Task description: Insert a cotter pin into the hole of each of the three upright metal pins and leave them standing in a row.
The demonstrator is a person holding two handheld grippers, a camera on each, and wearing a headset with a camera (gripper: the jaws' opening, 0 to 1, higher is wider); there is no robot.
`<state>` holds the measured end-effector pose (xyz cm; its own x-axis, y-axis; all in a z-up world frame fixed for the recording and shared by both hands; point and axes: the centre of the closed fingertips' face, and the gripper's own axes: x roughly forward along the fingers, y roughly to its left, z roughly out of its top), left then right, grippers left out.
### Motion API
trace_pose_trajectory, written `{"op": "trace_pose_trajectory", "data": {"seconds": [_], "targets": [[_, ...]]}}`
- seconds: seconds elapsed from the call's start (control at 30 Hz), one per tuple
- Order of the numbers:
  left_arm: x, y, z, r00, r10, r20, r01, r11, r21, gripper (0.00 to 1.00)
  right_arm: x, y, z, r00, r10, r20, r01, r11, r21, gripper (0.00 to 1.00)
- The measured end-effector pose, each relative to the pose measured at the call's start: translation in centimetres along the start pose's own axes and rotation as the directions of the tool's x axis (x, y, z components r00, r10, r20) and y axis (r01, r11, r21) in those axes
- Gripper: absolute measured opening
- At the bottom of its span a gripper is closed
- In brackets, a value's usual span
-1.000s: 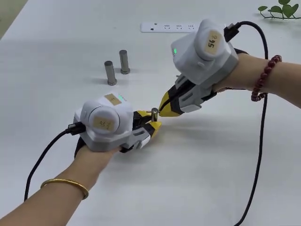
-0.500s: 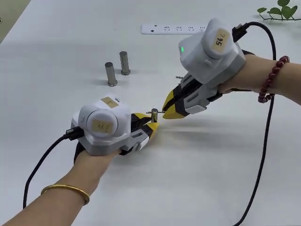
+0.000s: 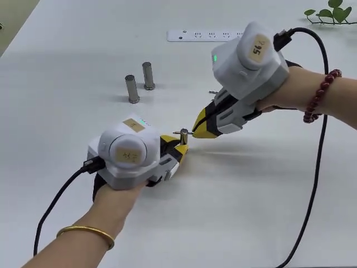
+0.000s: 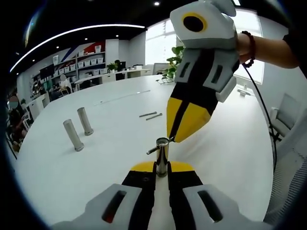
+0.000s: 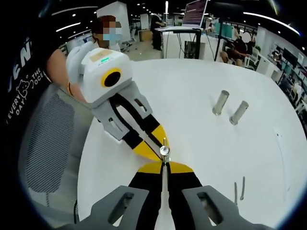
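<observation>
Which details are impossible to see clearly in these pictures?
- How far the cotter pin passes through the held metal pin: the right gripper covers its other end, left gripper view.
- Lower end of the held metal pin: hidden by the left gripper, between its jaws, same view.
- Holes of the two standing pins: too small in every view.

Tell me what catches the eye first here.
Mid-table, the left gripper clamps an upright metal pin, while the right gripper holds a cotter pin in the hole near its top. Behind them, two other metal pins stand side by side.
</observation>
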<state>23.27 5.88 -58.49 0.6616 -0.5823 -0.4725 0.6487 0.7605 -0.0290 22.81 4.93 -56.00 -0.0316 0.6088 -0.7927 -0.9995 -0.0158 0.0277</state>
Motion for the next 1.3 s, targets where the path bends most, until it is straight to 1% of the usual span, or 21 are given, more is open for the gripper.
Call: {"op": "trace_pose_trajectory", "data": {"seconds": [0.17,0.53,0.7,0.93,1.1,1.3], "targets": [[0.04,0.0,0.01,1.0,0.004,0.0,-0.004,1.0,-0.007,0.06,0.12,0.07,0.2,1.0,-0.005,0.0,0.005,1.0,-0.011,0.0],[0.05,-0.09,0.03,1.0,0.005,0.0,-0.005,1.0,-0.002,0.06,0.18,0.36,0.4,0.9999,-0.004,0.01,0.004,1.0,0.006,0.0],[0.02,-0.06,0.0,1.0,0.004,-0.002,-0.004,1.0,-0.003,0.06,0.21,0.47,0.64,0.9998,-0.004,0.018,0.005,1.0,-0.006,0.0],[0.02,-0.17,0.02,1.0,-0.004,-0.001,0.004,1.0,-0.004,0.07,0.32,0.61,0.43,1.0,-0.009,0.004,0.009,1.0,-0.015,0.0],[0.01,-0.27,0.09,1.0,-0.004,0.002,0.004,1.0,-0.007,0.07,0.35,0.64,0.48,0.9998,-0.015,0.013,0.015,1.0,-0.013,0.0],[0.05,-0.3,0.15,1.0,-0.001,0.005,0.001,1.0,-0.012,0.09,0.16,0.38,0.35,0.9995,-0.028,0.017,0.028,1.0,0.0,0.05]]}}
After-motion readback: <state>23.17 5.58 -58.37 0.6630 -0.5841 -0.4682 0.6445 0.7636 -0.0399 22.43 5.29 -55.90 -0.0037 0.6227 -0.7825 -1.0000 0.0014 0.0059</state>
